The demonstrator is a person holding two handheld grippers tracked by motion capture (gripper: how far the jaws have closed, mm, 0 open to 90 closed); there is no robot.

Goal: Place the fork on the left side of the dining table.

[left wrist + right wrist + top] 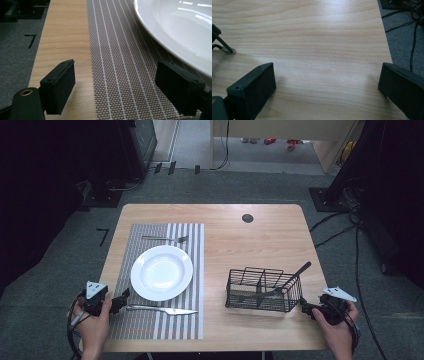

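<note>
A wooden table carries a striped placemat on its left half, running from near the far edge almost to the near edge. A white plate sits in the middle of the placemat. A fork lies crosswise on the mat just beyond the plate, toward the far edge, and a knife lies crosswise just on the near side of the plate, toward the near edge. On the right half, near the near right corner, stands a black wire basket with compartments; a dark-handled utensil leans in its right-hand part, the handle rising up and out toward the right edge. A small dark round spot marks the table top near the far edge. The left gripper is held at the near left corner, just beside the knife's handle end; in the left gripper view its jaws stand wide apart with nothing between them, one over bare wood, the other over the mat at the plate's rim. The right gripper is held at the near right corner, close to the basket's right end; in the right gripper view its jaws are likewise spread apart over bare wood, empty, with a foot of the basket at the left edge of that view.
</note>
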